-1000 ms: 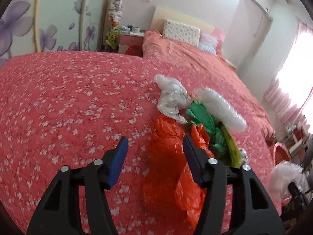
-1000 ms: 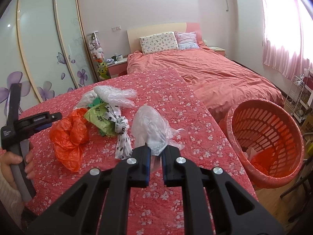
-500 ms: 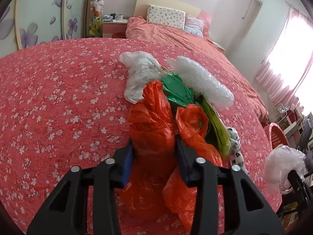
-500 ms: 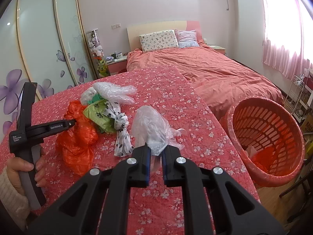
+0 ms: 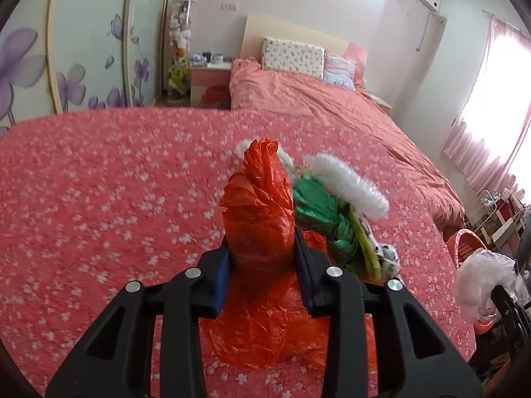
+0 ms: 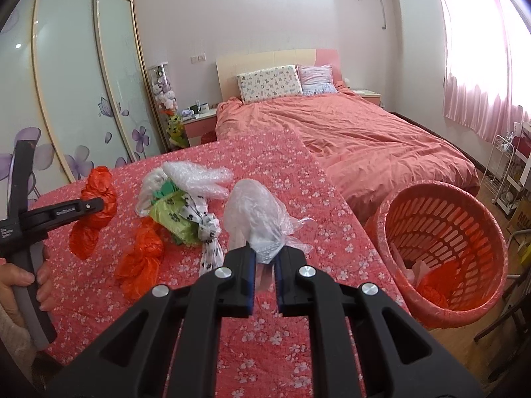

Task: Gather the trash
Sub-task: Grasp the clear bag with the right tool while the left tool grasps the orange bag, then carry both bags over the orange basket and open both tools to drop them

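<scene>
A: What's in the orange laundry basket (image 6: 444,255)?
B: Orange plastic and a pale scrap at the bottom. It stands on the floor beside the flowered bedspread (image 5: 99,199).
A: And the grippers?
B: The left gripper (image 5: 262,248) is clamped on an orange plastic bag (image 5: 259,205), lifted above the pile. The right gripper (image 6: 265,262) pinches a clear plastic bag (image 6: 255,212) near the basket.

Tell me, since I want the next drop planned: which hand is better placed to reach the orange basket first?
Right, probably. The right gripper holds a clear crumpled plastic bag beside the orange slotted plastic basket; the left gripper grips an orange plastic bag farther away.
</scene>
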`<control>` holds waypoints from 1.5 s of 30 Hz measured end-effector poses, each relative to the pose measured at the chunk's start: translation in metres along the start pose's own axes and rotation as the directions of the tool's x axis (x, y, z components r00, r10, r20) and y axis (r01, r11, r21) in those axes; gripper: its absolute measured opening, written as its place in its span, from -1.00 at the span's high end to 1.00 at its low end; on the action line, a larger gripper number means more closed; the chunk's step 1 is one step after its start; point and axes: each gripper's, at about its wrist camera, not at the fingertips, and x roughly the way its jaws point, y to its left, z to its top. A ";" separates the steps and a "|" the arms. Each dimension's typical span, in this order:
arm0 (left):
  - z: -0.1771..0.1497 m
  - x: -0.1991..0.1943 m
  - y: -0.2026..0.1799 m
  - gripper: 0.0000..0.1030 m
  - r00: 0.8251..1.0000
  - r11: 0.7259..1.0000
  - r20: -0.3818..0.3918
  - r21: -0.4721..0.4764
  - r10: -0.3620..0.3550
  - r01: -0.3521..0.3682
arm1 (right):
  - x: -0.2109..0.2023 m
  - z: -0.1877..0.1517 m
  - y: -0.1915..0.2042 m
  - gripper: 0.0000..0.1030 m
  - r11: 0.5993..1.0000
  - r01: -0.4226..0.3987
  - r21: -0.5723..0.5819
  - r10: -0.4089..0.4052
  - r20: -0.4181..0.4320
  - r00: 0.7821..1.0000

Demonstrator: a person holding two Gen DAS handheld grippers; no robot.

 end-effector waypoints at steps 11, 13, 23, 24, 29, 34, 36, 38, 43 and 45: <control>-0.007 -0.034 -0.048 0.32 0.997 0.994 0.055 0.098 -0.058 0.053 | -0.030 0.003 -0.019 0.79 0.999 0.055 0.002 -0.055 0.080 0.995; -0.010 -0.038 -0.062 0.32 0.995 0.989 0.064 0.126 -0.079 0.070 | -0.036 0.005 -0.024 0.79 0.997 0.072 0.008 -0.072 0.098 0.993; -0.027 -0.045 -0.132 0.32 0.974 0.950 0.067 0.244 -0.217 0.195 | -0.058 0.014 -0.065 0.79 0.983 0.175 0.051 -0.181 0.177 0.968; -0.030 -0.045 -0.136 0.32 0.972 0.946 0.064 0.250 -0.227 0.204 | -0.059 0.014 -0.068 0.79 0.982 0.181 0.056 -0.188 0.179 0.966; -0.036 -0.034 -0.163 0.32 0.957 0.925 0.034 0.269 -0.288 0.269 | -0.065 0.014 -0.091 0.79 0.972 0.213 0.101 -0.230 0.193 0.954; -0.040 -0.024 -0.189 0.32 0.942 0.905 0.009 0.282 -0.336 0.320 | -0.065 0.012 -0.119 0.79 0.958 0.245 0.145 -0.271 0.196 0.942; -0.042 -0.019 -0.201 0.32 0.933 0.893 -0.003 0.289 -0.361 0.346 | -0.064 0.011 -0.131 0.79 0.952 0.258 0.163 -0.287 0.194 0.938; -0.046 -0.016 -0.214 0.32 0.924 0.881 -0.013 0.297 -0.382 0.369 | -0.063 0.009 -0.141 0.79 0.947 0.269 0.177 -0.301 0.190 0.934; -0.054 -0.007 -0.246 0.32 0.899 0.847 -0.049 0.315 -0.435 0.428 | -0.056 0.006 -0.167 0.79 0.933 0.290 0.215 -0.329 0.179 0.927; -0.056 -0.002 -0.260 0.31 0.888 0.832 -0.067 0.324 -0.456 0.451 | -0.053 0.005 -0.177 0.79 0.928 0.296 0.228 -0.338 0.175 0.925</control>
